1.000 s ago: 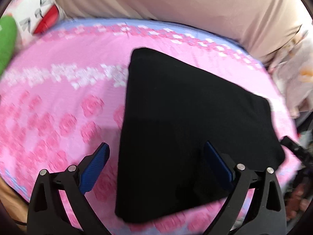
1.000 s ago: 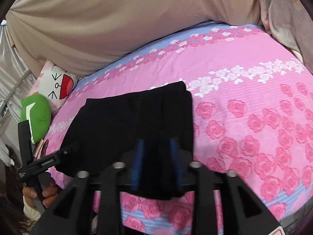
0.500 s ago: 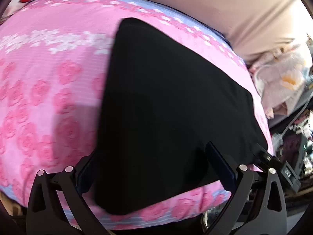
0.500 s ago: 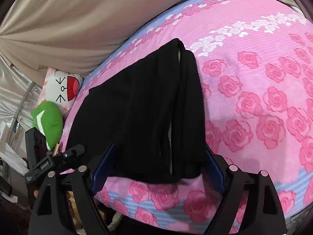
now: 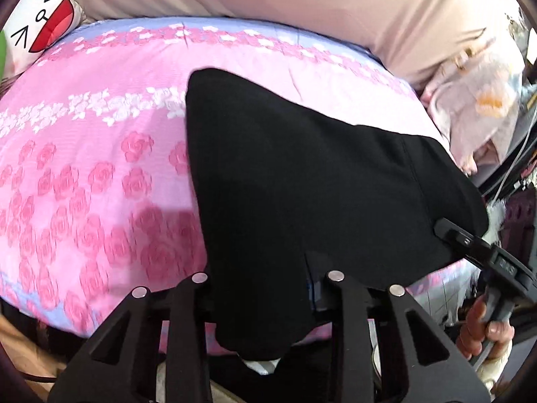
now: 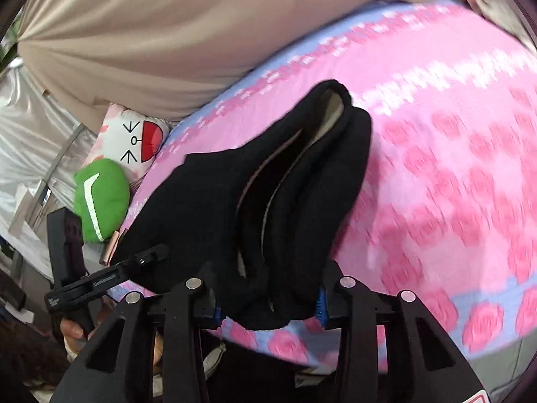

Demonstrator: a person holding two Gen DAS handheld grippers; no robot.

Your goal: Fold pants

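Observation:
The black pants [image 5: 302, 184] lie folded on the pink rose-print bed [image 5: 84, 174]. My left gripper [image 5: 265, 288] is shut on the near edge of the pants, and the cloth hides most of its blue pads. In the right wrist view my right gripper [image 6: 268, 305] is shut on the thick layered end of the pants [image 6: 285, 201], which is lifted and bunched so pale lining shows between the layers. Each gripper shows in the other's view: the right one in the left wrist view [image 5: 476, 252], the left one in the right wrist view [image 6: 100, 278].
A beige curtain [image 5: 302, 6] hangs behind the bed. A white cartoon-face pillow [image 6: 141, 137] and a green cushion [image 6: 100, 198] sit at the bed's left end. A pale bundle of cloth [image 5: 476, 100] lies at the right end. The near bed edge is just under both grippers.
Both grippers have closed on the near edge of the pants; half a second ago both stood open around it. The right end of the pants is now lifted and bunched.

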